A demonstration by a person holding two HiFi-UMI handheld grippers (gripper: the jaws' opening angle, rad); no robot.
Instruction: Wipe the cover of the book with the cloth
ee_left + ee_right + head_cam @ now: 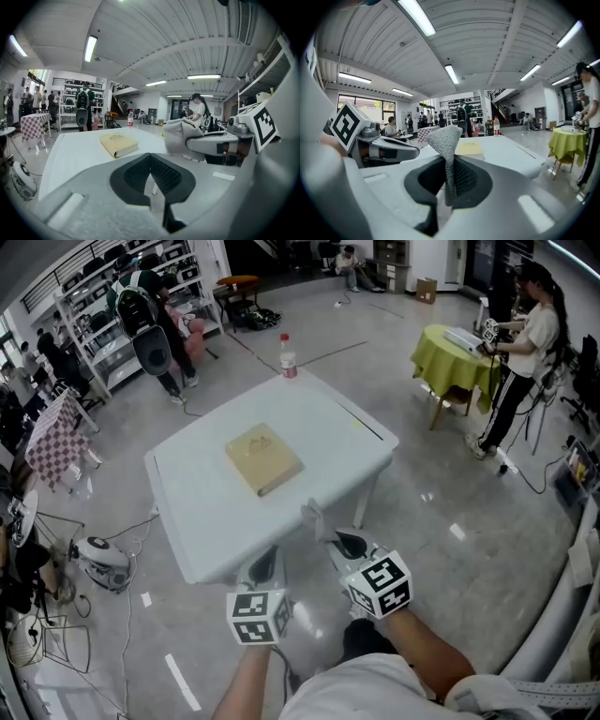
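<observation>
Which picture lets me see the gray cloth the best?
The right gripper view: the cloth stands close up, pinched between the right hand-held gripper's shut jaws. The left gripper view shows it from the side, bunched at that gripper's tip. The head view shows only a small grey tip.

Lab hall: equipment shelves, cables.

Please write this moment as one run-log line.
phase: before wiping | right hand-held gripper: shut on cloth | left hand-held gripper: shut, empty | book: closed on table, untouched
</observation>
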